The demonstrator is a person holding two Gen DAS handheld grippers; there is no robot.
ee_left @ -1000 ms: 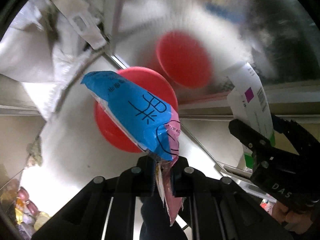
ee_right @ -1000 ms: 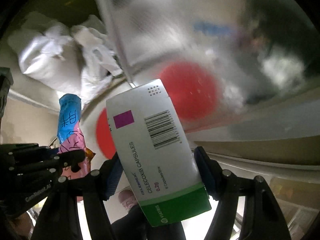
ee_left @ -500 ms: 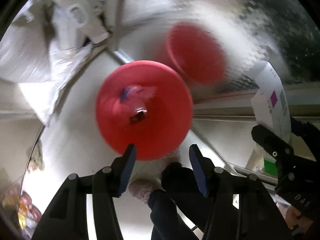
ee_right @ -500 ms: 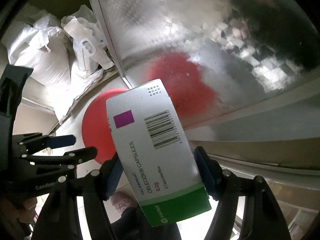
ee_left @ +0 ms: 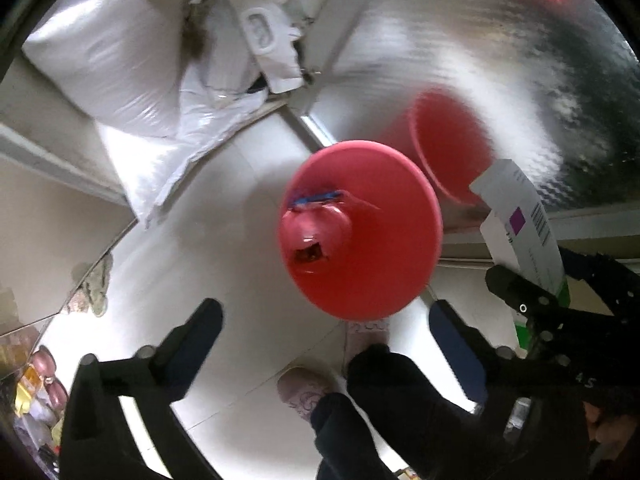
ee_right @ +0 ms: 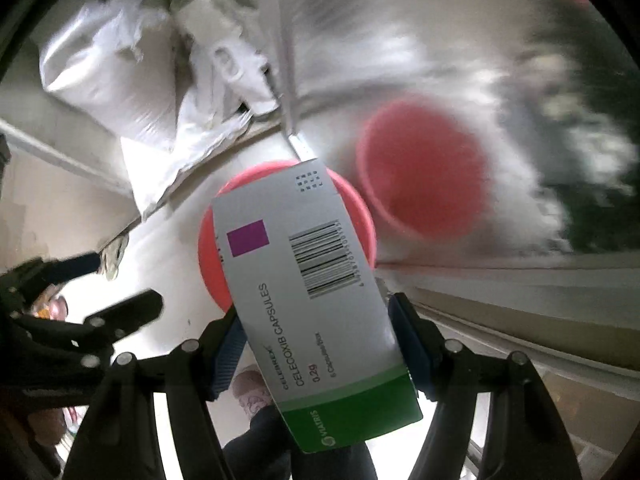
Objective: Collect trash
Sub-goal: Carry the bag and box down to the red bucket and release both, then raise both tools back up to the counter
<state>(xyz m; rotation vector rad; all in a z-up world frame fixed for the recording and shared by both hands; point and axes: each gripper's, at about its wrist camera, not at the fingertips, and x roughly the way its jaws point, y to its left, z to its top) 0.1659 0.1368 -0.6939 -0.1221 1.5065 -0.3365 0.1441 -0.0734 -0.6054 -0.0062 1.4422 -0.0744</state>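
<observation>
Above round red plastic bin: right gripper fingers clamp white-green cardboard medicine box across flat faces; light, crushable. Left gripper fingers wide apart, empty.

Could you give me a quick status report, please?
Left tongs open, empty. Right tongs shut on medicine box. Wrapper lies in red bin. Nothing blocking.

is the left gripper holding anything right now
No, the left gripper is open with nothing between its fingers, above the red bin where a wrapper lies.
</observation>
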